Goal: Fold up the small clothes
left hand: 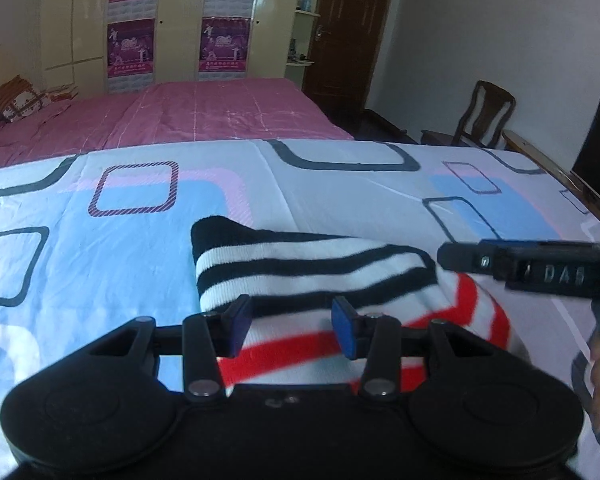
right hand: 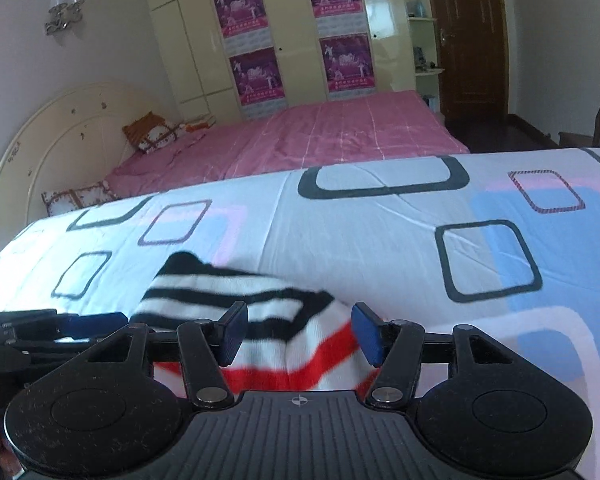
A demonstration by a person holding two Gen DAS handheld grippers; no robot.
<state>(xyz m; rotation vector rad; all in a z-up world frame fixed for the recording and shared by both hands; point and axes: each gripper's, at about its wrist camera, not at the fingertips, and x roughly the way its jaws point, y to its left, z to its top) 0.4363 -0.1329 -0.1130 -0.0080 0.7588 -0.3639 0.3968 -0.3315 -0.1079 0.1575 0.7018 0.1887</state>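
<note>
Two tongs hover over the folded striped sock on the patterned sheet: left tongs and right tongs both parted, blue pads gripping nothing, sock just beyond them.

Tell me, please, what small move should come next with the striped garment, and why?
Probably lift both tools clear: the striped garment already lies folded on the patterned sheet, and neither the left tool nor the right tool grips it.
</note>
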